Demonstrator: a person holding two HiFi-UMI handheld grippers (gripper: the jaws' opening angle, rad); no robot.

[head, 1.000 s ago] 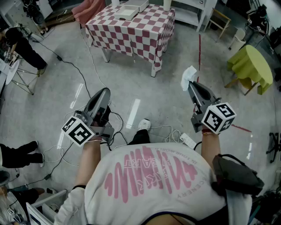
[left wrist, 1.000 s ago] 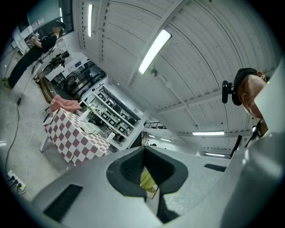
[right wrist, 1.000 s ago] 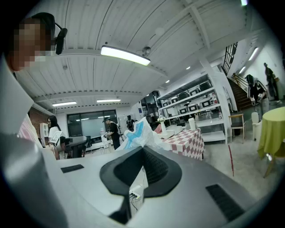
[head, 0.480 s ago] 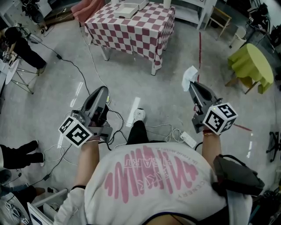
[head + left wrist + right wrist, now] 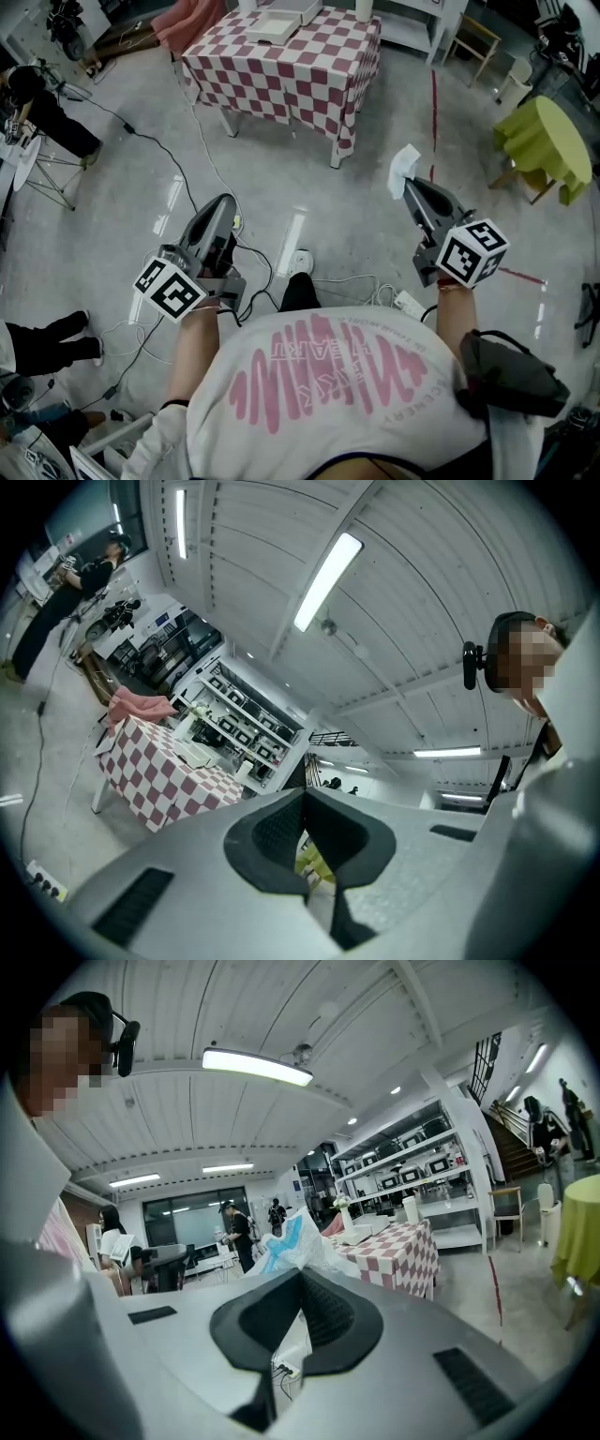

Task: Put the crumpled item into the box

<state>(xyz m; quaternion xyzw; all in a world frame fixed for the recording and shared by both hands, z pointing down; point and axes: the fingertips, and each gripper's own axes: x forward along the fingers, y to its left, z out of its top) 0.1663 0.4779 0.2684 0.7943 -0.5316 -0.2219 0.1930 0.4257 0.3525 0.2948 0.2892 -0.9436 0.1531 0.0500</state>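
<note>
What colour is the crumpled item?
The crumpled item is white with light blue patches; the right gripper view shows it best.

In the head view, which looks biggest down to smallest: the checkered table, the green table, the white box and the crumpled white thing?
1. checkered table
2. green table
3. white box and crumpled white thing: they look about alike, and the crumpled thing is nearer the camera, so I won't rank them.
</note>
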